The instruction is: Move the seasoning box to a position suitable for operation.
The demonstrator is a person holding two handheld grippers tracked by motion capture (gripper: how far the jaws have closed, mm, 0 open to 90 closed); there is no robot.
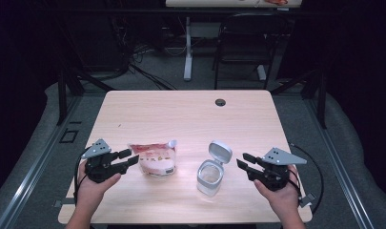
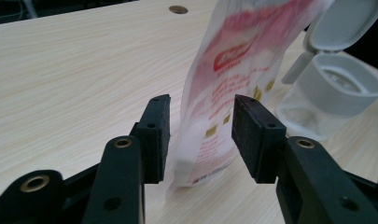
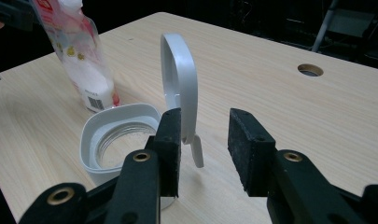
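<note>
Both grippers are chunky black plastic, the left gripper (image 1: pixel 129 158) and right gripper (image 1: pixel 242 161) alike: brass-ringed screw holes on the arms, flat rubbery pads (image 2: pixel 159 135), grey three-cornered plate on top, thin black cable trailing off. Forearms are bare, no sleeves.

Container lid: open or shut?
Open: the lid stands flipped up behind the container mouth, the inside showing.

Pale wooden table (image 1: pixel 147 107) (cable hole), pouch (image 1: pixel 155 159), open-lidded jar (image 1: pixel 212 174)
</note>
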